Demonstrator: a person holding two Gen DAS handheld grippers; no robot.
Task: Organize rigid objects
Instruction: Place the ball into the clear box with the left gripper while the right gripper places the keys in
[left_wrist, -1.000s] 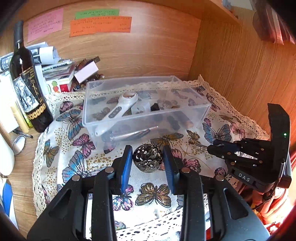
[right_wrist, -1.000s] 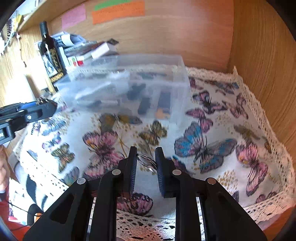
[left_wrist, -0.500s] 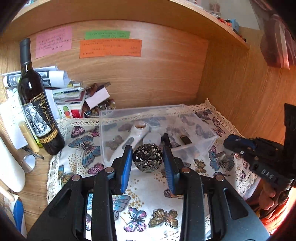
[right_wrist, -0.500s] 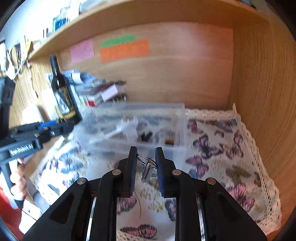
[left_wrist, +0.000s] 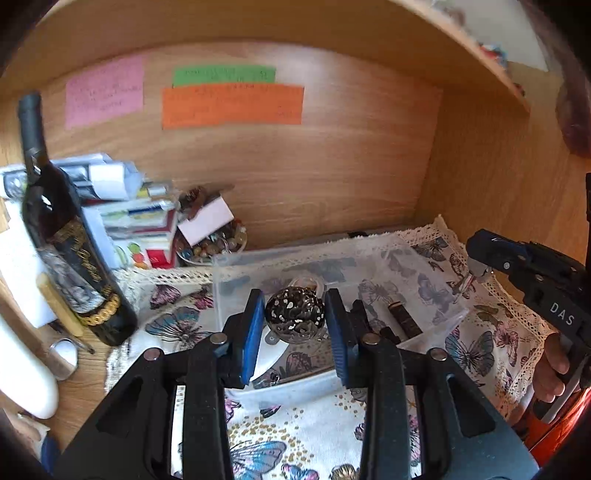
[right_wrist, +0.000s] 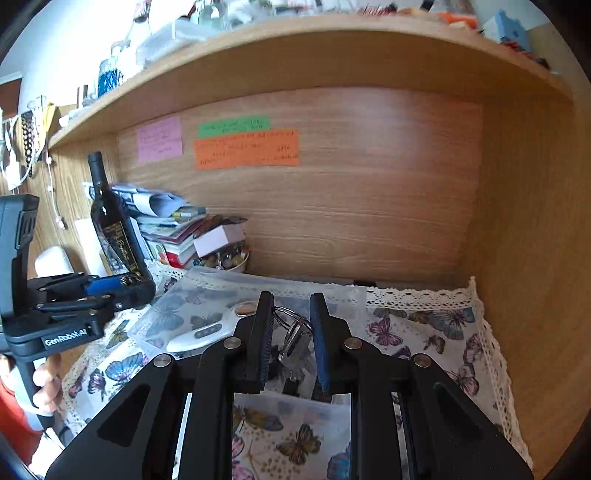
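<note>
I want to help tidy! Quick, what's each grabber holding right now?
Left gripper: shut on the metal ball.
Right gripper: shut on the key ring.

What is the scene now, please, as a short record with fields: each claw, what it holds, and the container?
left claw: shut on the metal ball, held above the clear plastic box
right claw: shut on the key ring, keys hanging down, above the same box
box contents: white handheld device, small dark items
surface: butterfly tablecloth
nearby: wine bottle at left, upright
</note>
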